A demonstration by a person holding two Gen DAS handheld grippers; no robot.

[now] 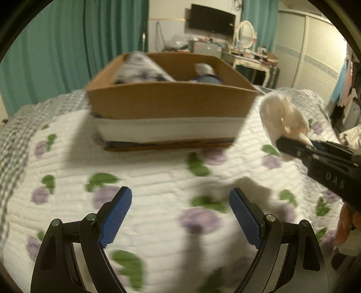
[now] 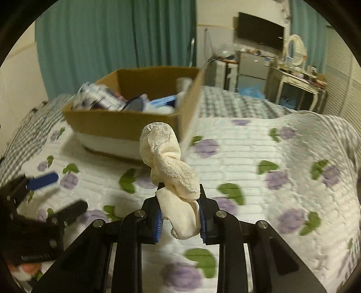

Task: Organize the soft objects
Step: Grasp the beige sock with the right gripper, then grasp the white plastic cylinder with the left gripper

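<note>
Teal curtains (image 2: 117, 33) hang behind a bed with a white quilted bedspread printed with purple flowers and green leaves (image 1: 158, 184), and a wall-mounted black TV (image 1: 212, 20) sits above a cluttered dresser at the far end of the room. Toward the far left part of the bed sits an open brown cardboard box with a white band around its base (image 1: 171, 101), already holding a jumble of soft stuff, kind of blurry so I can't name each piece. The right tongs (image 2: 180, 214) are clamped on a cream lacy twisted sock-like bundle (image 2: 167, 162), held up above the bedspread, just near the box's right front corner. The left tongs (image 1: 180, 214) are spread wide with nothing between the blue pads (image 1: 117, 216), hovering over the near middle of the bed.
</note>
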